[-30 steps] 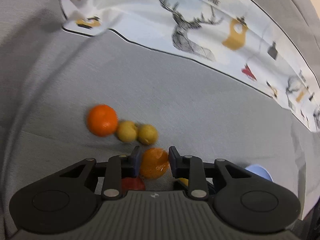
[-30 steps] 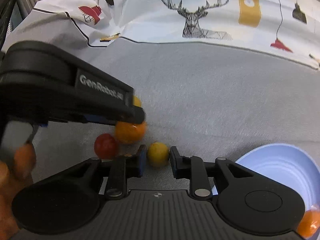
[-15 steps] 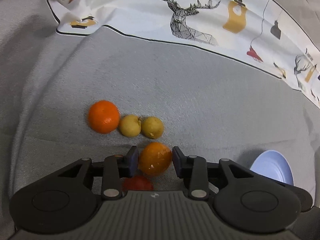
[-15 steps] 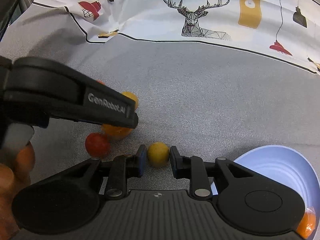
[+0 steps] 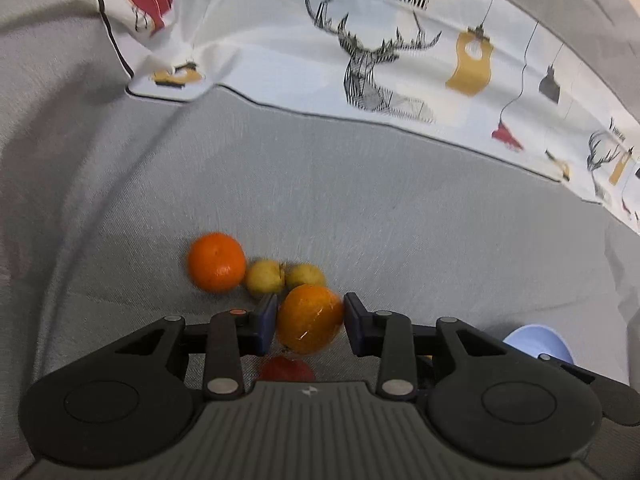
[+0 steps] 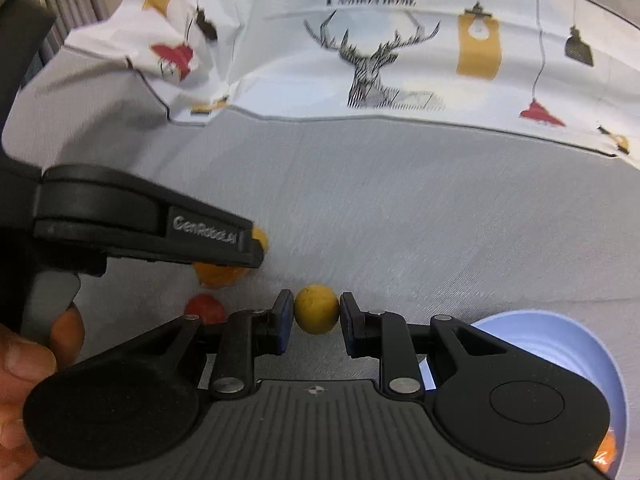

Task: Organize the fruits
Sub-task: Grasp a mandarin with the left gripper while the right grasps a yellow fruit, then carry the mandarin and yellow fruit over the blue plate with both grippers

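Item one: orange fruit point(image 5: 310, 319), lower centre of your left wrist view, clasped between the pads of your left gripper point(image 5: 310, 322). Item two: small yellow fruit point(image 6: 316, 309), lower centre of your right wrist view, framed by your right gripper point(image 6: 312, 320); whether the pads actually pinch it, you cannot tell. Loose stock behind the first: a tangerine point(image 5: 216, 262) and two yellowish fruits point(image 5: 264, 277), touching in a row. A red fruit point(image 5: 286, 369) sits under the left gripper. Blue bowl point(image 6: 560, 344) at lower right. All on grey cloth point(image 5: 360, 200).
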`<state>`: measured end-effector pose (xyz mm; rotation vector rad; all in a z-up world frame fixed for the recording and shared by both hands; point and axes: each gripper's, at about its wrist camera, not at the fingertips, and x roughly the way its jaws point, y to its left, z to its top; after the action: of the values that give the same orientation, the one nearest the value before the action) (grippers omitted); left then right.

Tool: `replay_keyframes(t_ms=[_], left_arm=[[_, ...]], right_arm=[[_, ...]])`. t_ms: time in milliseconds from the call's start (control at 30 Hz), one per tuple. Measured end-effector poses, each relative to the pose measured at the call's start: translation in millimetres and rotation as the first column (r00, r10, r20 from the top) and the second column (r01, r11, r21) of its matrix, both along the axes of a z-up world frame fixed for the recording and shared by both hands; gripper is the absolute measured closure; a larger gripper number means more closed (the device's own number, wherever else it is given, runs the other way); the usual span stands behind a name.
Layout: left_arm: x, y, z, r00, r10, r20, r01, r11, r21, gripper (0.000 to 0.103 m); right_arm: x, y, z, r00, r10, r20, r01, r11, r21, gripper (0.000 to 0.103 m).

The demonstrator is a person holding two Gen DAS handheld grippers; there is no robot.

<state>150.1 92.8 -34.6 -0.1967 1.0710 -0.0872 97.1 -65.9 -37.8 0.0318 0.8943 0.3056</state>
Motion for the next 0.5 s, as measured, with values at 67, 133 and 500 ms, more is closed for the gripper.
replay_keyframes(t_ms=[67, 133, 500], left_arm=[[-3, 0, 7, 1.0, 0.005, 0.018, -0.005, 1.0, -0.004, 0.064], [-7, -1, 15, 0.999, 0.01, 0.044, -0.009, 1.0, -0.01, 0.064], [-57, -4, 59, 0.987, 0.013, 0.161, -0.008, 0.999, -0.032, 0.063]], right_arm=[[-3, -4, 7, 1.0, -0.004, 0.018, 0.004, 1.0, 0.012, 0.077], [-6, -8, 17, 0.999, -0.008, 0.041, 0.007, 1.0, 0.021, 0.077], [-39, -82, 82, 0.987, -0.091, 0.13, 0.079, 0.992, 0.098, 0.077]])
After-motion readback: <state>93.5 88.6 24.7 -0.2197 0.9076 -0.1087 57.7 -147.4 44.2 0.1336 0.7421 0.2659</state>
